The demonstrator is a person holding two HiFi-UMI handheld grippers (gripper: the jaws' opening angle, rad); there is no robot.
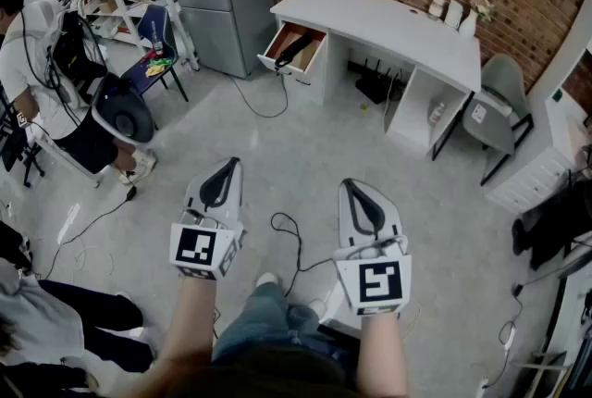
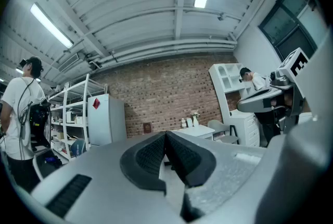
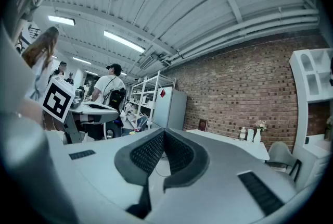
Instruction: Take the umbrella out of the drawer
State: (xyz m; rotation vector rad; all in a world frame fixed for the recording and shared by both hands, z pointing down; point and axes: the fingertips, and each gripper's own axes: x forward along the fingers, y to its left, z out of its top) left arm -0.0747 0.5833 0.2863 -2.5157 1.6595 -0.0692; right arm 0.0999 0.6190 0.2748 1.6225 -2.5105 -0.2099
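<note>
"Well, what state are the tools in?"

"The left grey two-jaw gripper (image 1: pixel 228 165) has its jaws pressed together on nothing. The right grey two-jaw gripper (image 1: pixel 355 187) is the same. Both are near, above the pale floor (image 1: pixel 370 142)."

"And the umbrella?"

"The dark folded umbrella (image 1: pixel 295 46) lies in the open wooden drawer (image 1: pixel 280 42), at the left end of the far white desk (image 1: pixel 388 21), well apart from both."
</note>
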